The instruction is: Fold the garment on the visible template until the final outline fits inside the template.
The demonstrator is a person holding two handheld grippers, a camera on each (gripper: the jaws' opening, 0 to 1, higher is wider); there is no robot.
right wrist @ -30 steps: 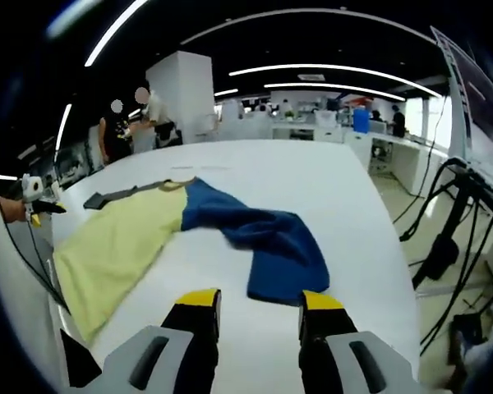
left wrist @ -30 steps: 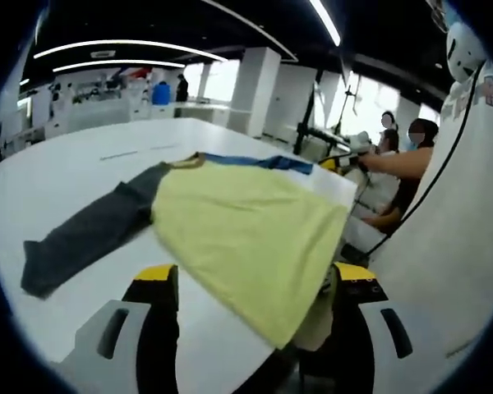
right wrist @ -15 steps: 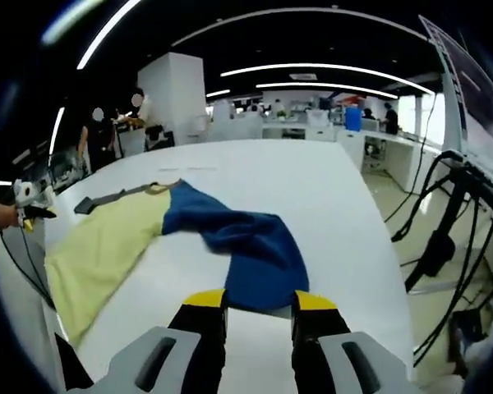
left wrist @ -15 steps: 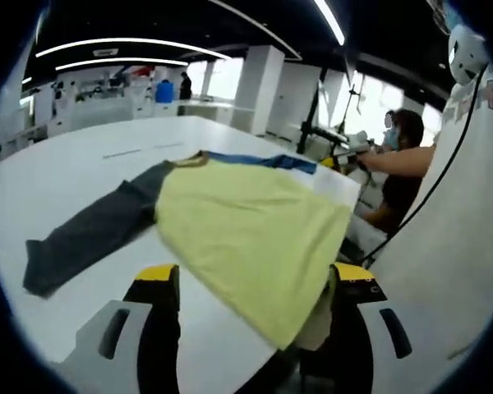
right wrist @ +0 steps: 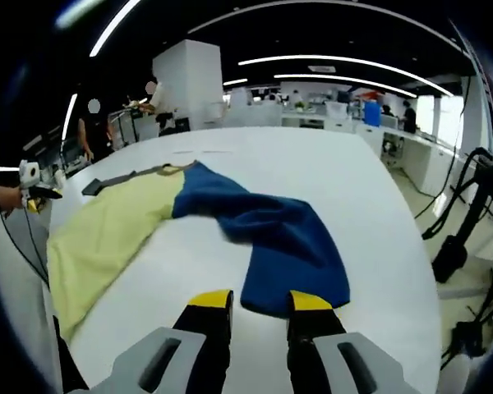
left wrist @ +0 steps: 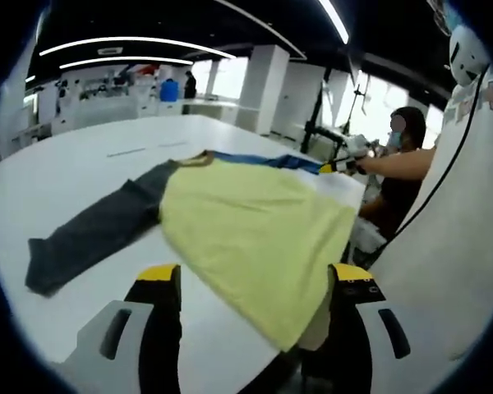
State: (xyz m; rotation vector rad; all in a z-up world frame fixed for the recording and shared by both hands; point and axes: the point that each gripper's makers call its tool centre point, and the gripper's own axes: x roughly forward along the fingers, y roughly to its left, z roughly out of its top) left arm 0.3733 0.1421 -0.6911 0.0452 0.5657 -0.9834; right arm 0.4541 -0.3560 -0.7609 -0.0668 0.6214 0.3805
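On a big white table (left wrist: 82, 156), a shirt (left wrist: 255, 230) lies spread flat, the largest thing on it. Body yellow; one sleeve grey (left wrist: 90, 234), the other blue (right wrist: 292, 242). In the left gripper view the yellow body runs to the table's near edge and its hem corner hangs just over that edge, by the right-hand jaw of the left gripper (left wrist: 251, 283). Grey sleeve stretches flat across the table away from the body, well inside the edges. A thin strip of the blue shows past the far side of the yellow.

In the right gripper view the blue sleeve lies rumpled, bent from the collar toward the near edge, its cuff end just ahead of the right gripper (right wrist: 259, 300). Yellow body (right wrist: 107, 238) beyond it toward the left side of that view; grey sleeve a dark sliver at the far end.

Left gripper: jaws wide apart, yellow-tipped, nothing between them; the hem seems to touch one jaw, cannot tell for certain. Right gripper: jaws a narrow gap apart, tips at the cuff's edge, cloth not between them.

A seated person (left wrist: 403, 164) by the table's far corner in the left gripper view. Two people (right wrist: 119, 115) stand beyond the table in the right gripper view.
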